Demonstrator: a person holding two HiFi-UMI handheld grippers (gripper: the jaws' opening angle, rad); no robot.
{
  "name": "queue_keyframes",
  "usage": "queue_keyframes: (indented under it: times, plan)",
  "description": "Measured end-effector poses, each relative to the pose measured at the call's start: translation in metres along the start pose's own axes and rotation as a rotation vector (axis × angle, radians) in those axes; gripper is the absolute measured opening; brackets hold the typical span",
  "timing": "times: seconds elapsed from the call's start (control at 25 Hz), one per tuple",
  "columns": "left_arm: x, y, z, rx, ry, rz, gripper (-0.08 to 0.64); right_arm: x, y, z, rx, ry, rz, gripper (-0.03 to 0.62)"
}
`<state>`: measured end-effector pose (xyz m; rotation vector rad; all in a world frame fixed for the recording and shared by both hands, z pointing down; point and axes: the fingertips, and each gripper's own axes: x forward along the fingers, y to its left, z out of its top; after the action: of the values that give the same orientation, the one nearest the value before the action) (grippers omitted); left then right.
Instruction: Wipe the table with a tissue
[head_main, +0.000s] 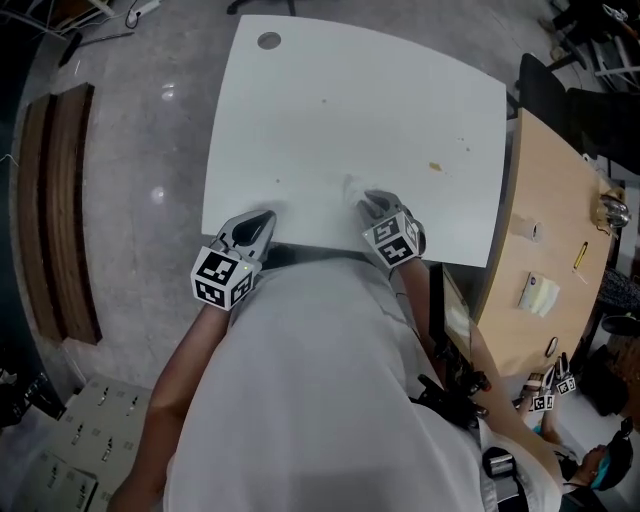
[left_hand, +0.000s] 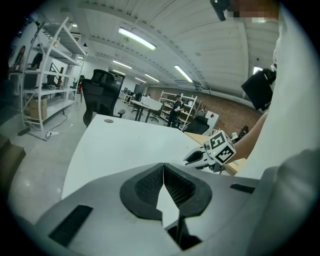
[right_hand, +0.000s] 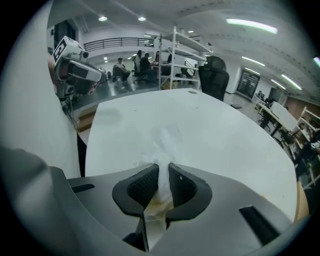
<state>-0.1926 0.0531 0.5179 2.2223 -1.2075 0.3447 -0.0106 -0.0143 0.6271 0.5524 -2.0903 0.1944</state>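
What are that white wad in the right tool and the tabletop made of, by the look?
The wad looks like tissue paper: thin, crumpled, matte white, pinched by the right gripper. The tabletop looks like smooth white laminate or painted board, flat and even; its core does not show.

Two hand-held grippers show: the left hand-held gripper (head_main: 262, 220) and the right hand-held gripper (head_main: 375, 205). There is one tissue (head_main: 352, 187), one white tabletop (head_main: 380, 90) with one round grey cap (head_main: 269, 41), and one wooden desk (head_main: 545, 190).
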Motion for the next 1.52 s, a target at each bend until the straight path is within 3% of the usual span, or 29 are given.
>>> queue_keyframes:
  times: [0.16, 0.36, 0.52, 0.6, 0.92, 1.0, 1.24, 1.32, 1.44, 1.52]
  plan:
    - [-0.013, 0.012, -0.004, -0.025, -0.019, 0.035, 0.008, 0.01, 0.035, 0.02, -0.114, -0.018, 0.084, 0.055]
    - [-0.022, 0.025, -0.014, -0.041, -0.008, 0.039, 0.008, -0.009, 0.073, -0.003, -0.245, 0.015, 0.239, 0.055]
    - [-0.02, 0.028, -0.007, -0.036, -0.02, 0.019, 0.008, -0.032, 0.037, -0.044, -0.139, 0.068, 0.145, 0.055]
    - [-0.02, 0.03, -0.005, -0.028, -0.021, 0.007, 0.008, -0.037, 0.023, -0.051, -0.139, 0.093, 0.106, 0.055]
    - [-0.032, 0.04, -0.008, -0.026, -0.017, 0.015, 0.008, 0.0, 0.086, 0.015, -0.284, -0.014, 0.254, 0.055]
    - [-0.036, 0.044, -0.008, -0.029, -0.024, 0.03, 0.008, 0.012, 0.086, 0.039, -0.241, -0.046, 0.25, 0.055]
    - [-0.055, 0.058, -0.012, -0.056, -0.053, 0.092, 0.008, 0.04, 0.055, 0.107, 0.138, -0.172, 0.294, 0.055]
    - [-0.063, 0.064, -0.016, -0.07, -0.058, 0.115, 0.008, 0.054, 0.051, 0.12, 0.149, -0.147, 0.288, 0.055]
    - [-0.078, 0.073, -0.024, -0.096, -0.068, 0.151, 0.008, 0.075, 0.046, 0.122, 0.133, -0.02, 0.237, 0.055]
    - [-0.087, 0.078, -0.029, -0.108, -0.07, 0.165, 0.008, 0.083, 0.046, 0.122, 0.06, 0.068, 0.193, 0.055]
